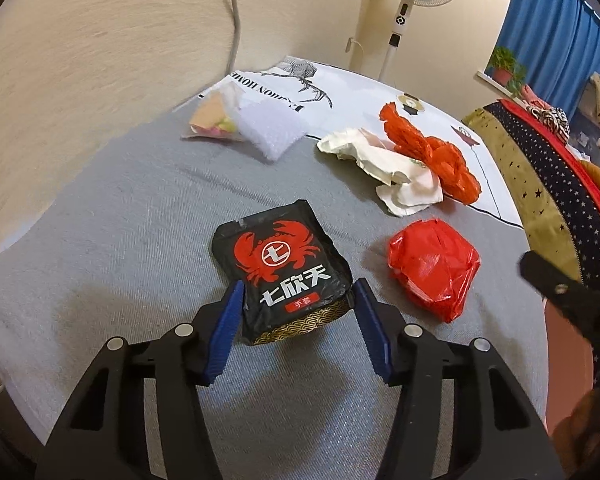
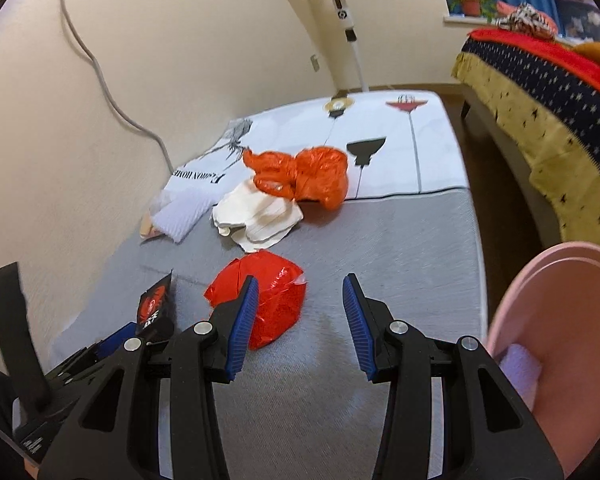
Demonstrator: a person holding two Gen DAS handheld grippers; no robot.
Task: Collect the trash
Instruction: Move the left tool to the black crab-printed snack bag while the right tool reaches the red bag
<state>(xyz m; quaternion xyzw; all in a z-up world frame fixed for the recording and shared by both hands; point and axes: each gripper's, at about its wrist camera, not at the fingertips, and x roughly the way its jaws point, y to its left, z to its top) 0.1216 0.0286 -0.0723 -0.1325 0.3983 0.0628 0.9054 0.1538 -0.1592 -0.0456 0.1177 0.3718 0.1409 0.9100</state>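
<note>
The left claw [image 1: 298, 308] seems to pinch the black packet [image 1: 284, 268]; the right claw [image 2: 300, 320] gapes empty beside the red wad [image 2: 260, 300], tissue [image 2: 256, 220] and orange bag [image 2: 308, 176] beyond uncollected.

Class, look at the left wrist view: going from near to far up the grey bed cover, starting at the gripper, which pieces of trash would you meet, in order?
left gripper → black crab-print packet → red foil bundle → crumpled white paper → orange plastic bag
</note>
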